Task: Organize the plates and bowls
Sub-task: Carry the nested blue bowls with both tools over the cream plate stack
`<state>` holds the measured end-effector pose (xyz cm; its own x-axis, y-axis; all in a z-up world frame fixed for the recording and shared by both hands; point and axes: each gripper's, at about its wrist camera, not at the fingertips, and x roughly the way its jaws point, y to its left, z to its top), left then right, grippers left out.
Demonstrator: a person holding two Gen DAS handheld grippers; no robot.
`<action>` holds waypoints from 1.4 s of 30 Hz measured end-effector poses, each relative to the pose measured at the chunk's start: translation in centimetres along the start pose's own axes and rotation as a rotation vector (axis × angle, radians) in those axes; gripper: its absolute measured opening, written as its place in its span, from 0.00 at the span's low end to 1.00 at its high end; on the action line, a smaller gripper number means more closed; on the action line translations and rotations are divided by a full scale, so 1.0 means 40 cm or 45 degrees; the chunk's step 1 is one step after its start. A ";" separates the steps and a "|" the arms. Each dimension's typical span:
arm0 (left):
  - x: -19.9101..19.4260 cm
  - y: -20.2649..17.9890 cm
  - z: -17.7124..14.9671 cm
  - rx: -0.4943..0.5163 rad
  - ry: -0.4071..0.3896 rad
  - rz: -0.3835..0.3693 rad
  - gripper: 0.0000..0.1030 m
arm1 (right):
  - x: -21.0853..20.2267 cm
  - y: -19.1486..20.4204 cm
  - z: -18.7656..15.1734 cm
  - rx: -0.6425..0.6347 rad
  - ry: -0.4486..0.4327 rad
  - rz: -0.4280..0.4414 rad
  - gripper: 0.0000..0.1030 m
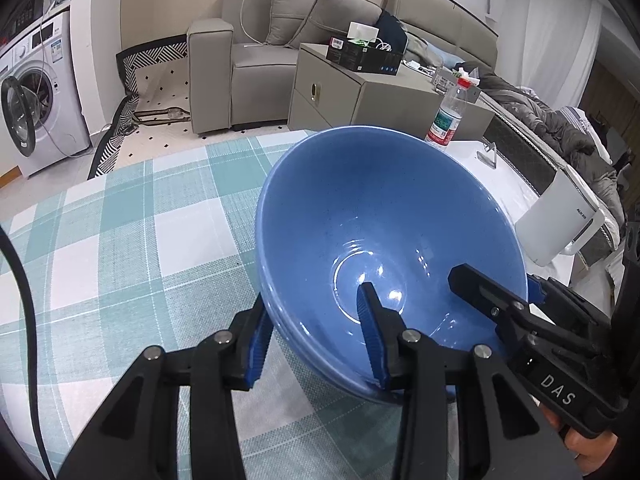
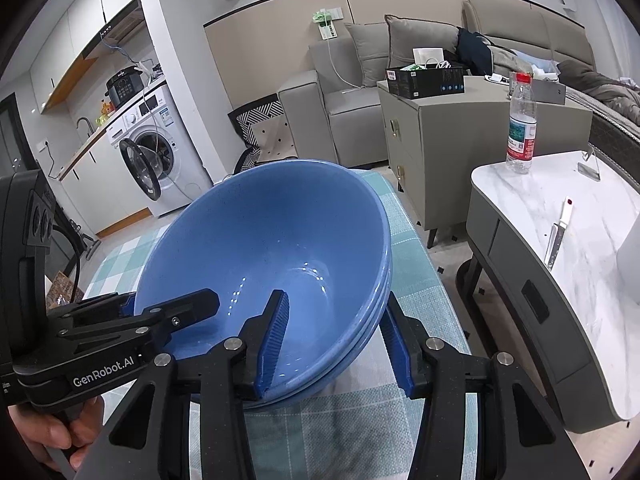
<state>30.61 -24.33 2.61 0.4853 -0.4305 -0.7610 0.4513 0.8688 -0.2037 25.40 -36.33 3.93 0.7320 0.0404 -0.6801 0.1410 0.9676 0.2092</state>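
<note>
Left wrist view: your left hand-held gripper (image 1: 316,336) straddles the near wall of the bowls (image 1: 384,216), a nested blue stack on the checked surface (image 1: 120,240); the gap between its fingers is wider than the wall, so you cannot tell if it pinches. Right wrist view: your right hand-held gripper (image 2: 336,340) straddles the opposite wall likewise. Glazed ceramic likely handles stiff, heavy, slick and breakable; grip the walls low on both sides, squeezing all layers so none slides.

Both black grippers, left gripper (image 1: 316,332) and right gripper (image 2: 336,340), show blue ribbed pads (image 2: 276,340), silver screws (image 1: 411,336), white lettering.
</note>
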 end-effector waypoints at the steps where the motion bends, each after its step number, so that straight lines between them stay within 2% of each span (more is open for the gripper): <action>1: -0.006 -0.004 -0.001 0.002 -0.004 0.001 0.39 | -0.007 0.001 -0.002 -0.003 -0.003 -0.001 0.46; 18: -0.171 -0.028 -0.048 0.012 -0.113 0.009 0.39 | -0.179 0.062 -0.034 -0.039 -0.098 0.027 0.46; 42: -0.399 0.009 -0.196 -0.055 -0.243 0.054 0.39 | -0.390 0.230 -0.129 -0.163 -0.159 0.122 0.46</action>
<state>17.16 -15.21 9.84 0.6384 -0.4280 -0.6397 0.3969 0.8952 -0.2029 11.86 -26.77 12.84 0.8159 0.1101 -0.5676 -0.0129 0.9849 0.1724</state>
